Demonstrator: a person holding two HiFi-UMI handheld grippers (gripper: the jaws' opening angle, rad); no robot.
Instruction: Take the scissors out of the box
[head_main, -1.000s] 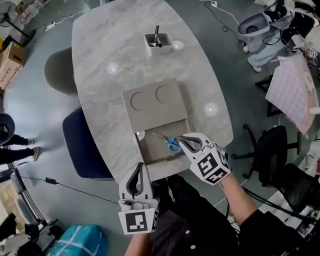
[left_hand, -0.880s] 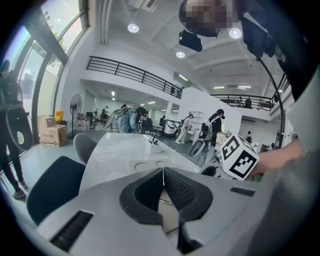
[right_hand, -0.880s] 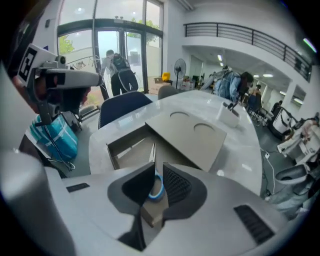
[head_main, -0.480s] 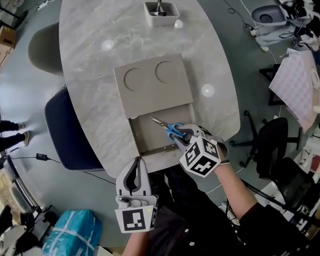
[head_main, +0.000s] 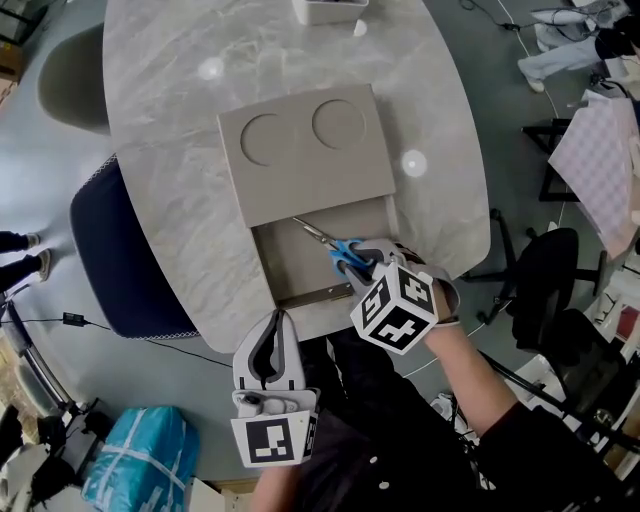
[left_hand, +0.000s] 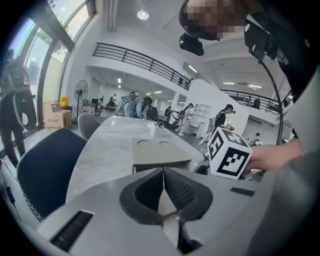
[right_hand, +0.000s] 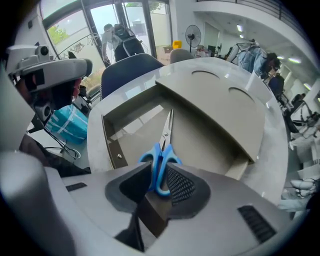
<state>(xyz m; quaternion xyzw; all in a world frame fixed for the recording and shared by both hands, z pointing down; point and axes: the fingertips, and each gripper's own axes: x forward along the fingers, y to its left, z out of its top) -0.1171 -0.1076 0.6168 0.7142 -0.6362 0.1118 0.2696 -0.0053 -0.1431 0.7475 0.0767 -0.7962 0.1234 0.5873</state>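
Note:
A flat grey box (head_main: 305, 150) lies on the marble table (head_main: 170, 120), its near part open as a shallow tray. Scissors (head_main: 340, 252) with blue handles lie in that tray, blades pointing away to the left. My right gripper (head_main: 365, 265) is shut on the blue handles; in the right gripper view the scissors (right_hand: 161, 159) stand on edge between the jaws, with the blades (right_hand: 167, 127) over the box floor (right_hand: 200, 140). My left gripper (head_main: 274, 322) hangs off the table's near edge, shut on nothing. The left gripper (left_hand: 163, 172) points at the box (left_hand: 157, 152).
A white holder (head_main: 330, 10) stands at the table's far end. A dark blue chair (head_main: 115, 260) and a grey chair (head_main: 70, 70) stand at the left, a black chair (head_main: 550, 290) at the right. The box lid has two round recesses.
My right gripper has slid further onto the blue handles and closed on them. The left gripper has stayed below the table edge. The head view has shifted toward the box.

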